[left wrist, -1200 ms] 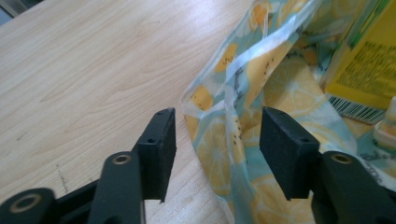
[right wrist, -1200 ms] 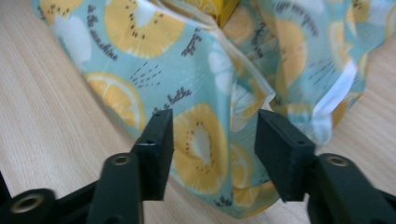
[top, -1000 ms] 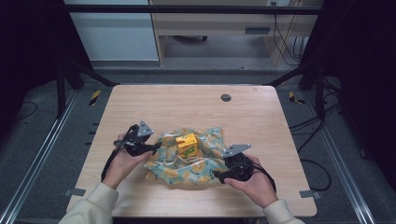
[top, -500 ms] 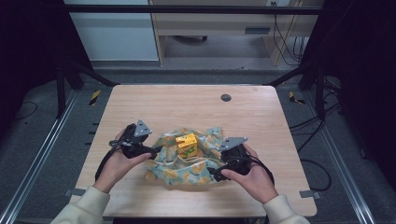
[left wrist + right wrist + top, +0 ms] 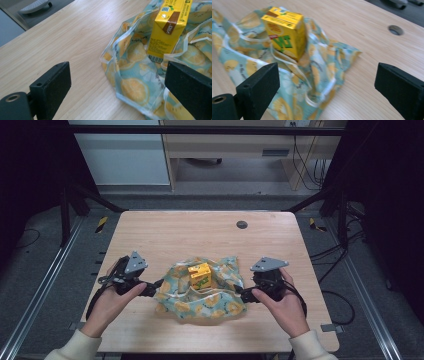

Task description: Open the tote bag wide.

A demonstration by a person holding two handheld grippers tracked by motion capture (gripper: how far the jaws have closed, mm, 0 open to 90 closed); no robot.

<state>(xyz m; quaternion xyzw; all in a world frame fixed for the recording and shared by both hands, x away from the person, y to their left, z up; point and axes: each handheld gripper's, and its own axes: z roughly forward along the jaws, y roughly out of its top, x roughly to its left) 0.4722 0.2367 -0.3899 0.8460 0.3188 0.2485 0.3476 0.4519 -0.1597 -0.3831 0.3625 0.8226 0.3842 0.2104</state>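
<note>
A cloth bag (image 5: 210,300) printed with lemon slices lies crumpled at the middle of the table. A yellow drink carton (image 5: 199,275) stands upright on it. My left gripper (image 5: 151,289) sits at the bag's left edge. In the left gripper view it is open (image 5: 120,87), and the bag's corner (image 5: 132,87) and the carton (image 5: 168,27) lie ahead between its jaws. My right gripper (image 5: 243,295) is at the bag's right edge. Its own view shows it wide open (image 5: 327,82) in front of the bag (image 5: 322,62) and carton (image 5: 285,32). Neither gripper holds anything.
The wooden table (image 5: 165,235) has a round cable hole (image 5: 242,225) at the back right, and the right gripper view shows that hole too (image 5: 395,30). Bare wood lies behind and on both sides of the bag. Dark frame posts stand beyond the table's corners.
Both hands have drawn slightly outward from the bag, the left one leftward and the right one rightward. The bag and carton have stayed in place.
</note>
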